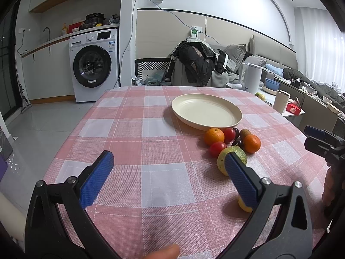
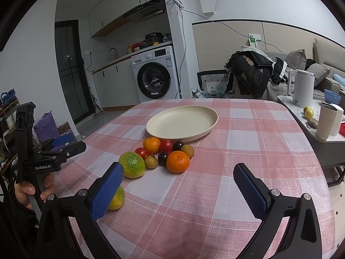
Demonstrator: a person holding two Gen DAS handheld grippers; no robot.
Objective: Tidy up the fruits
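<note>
An empty cream plate [image 1: 206, 110] [image 2: 182, 123] sits on the pink checked tablecloth [image 1: 151, 172] [image 2: 194, 205]. Just in front of it lies a cluster of fruit: two oranges [image 2: 177, 161] [image 2: 151, 145] [image 1: 214, 136] [image 1: 252, 143], two red tomatoes [image 2: 166, 146] [image 1: 217, 149], dark plums [image 2: 162, 158], small brown fruits [image 2: 151, 161] and a large green fruit [image 2: 132, 164] [image 1: 222, 161]. A yellow-green fruit [image 2: 117, 198] [image 1: 244, 207] lies apart, nearer me. My left gripper [image 1: 168, 177] is open and empty, left of the cluster. My right gripper [image 2: 179, 192] is open and empty, in front of the cluster.
A side table [image 2: 319, 133] at the right holds a white kettle [image 2: 301, 88], a beige cup [image 2: 326, 120], blue bowls and small fruit. A chair piled with dark clothes [image 2: 252, 73] stands behind the table. A washing machine [image 1: 94, 64] is at the back left.
</note>
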